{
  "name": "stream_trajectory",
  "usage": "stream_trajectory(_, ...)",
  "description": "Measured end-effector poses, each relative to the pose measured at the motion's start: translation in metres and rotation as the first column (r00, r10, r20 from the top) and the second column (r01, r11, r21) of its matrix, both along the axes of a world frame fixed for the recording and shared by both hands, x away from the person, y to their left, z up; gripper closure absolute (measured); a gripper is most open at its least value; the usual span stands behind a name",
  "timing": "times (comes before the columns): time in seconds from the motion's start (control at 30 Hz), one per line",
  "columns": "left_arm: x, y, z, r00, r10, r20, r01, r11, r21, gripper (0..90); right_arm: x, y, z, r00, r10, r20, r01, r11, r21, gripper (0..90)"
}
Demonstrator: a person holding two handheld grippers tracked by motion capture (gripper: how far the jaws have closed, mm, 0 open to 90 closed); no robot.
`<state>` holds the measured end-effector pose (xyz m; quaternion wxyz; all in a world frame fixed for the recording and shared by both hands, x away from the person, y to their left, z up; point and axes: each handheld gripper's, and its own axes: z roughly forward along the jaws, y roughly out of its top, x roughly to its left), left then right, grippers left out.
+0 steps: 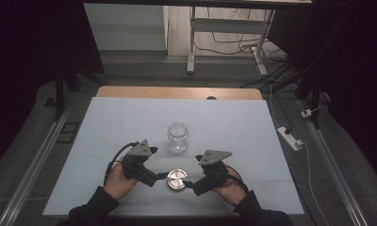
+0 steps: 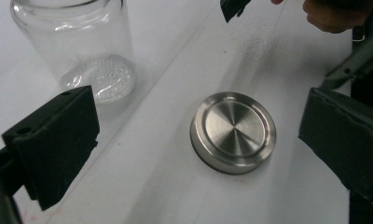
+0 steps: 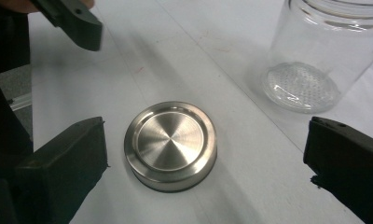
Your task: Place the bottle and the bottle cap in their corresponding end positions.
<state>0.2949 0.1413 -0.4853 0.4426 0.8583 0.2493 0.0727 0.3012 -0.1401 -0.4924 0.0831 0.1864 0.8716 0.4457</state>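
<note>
We've got both grippers, left [image 1: 162, 175] and right [image 1: 188, 184], wide open around the round brushed-steel lid [image 1: 177, 179]; it's stiff and slick, so we'd pinch its rim at 3 and 9 o'clock.

Dim room, evenly lit white table [image 1: 130, 122].
Soft overhead light; faint shadows, mild glare on the steel lid [image 2: 233, 132]; near jaws slightly blurred, corners dark.

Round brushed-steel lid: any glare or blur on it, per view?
High view: the round brushed-steel lid is small, dim and soft, with dark surroundings. Left gripper view: sharp, with radial sheen. Right gripper view: crisp, mild sheen; the clear glass jar carries bright reflections.
</note>
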Motion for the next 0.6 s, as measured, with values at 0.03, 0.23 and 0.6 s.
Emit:
stream_trajectory(0.03,-0.002,0.002,0.0,1.0,0.007,0.0,-0.007,1.0,-0.001,0.0,0.0,-0.001,0.0,1.0,-0.004,0.001,0.004,1.0,0.0,0.0)
stream_trajectory(0.23,-0.01,0.011,-0.001,0.9992,0.036,-0.014,-0.036,0.9993,-0.006,0.0,-0.003,-0.007,0.001,0.9999,-0.017,0.002,0.017,0.9999,0.001,0.0)
stream_trajectory(0.6,-0.028,0.03,-0.002,0.9941,0.107,-0.016,-0.107,0.9942,-0.006,0.0,-0.01,-0.025,0.002,0.9984,-0.055,0.012,0.055,0.9985,-0.004,0.0)
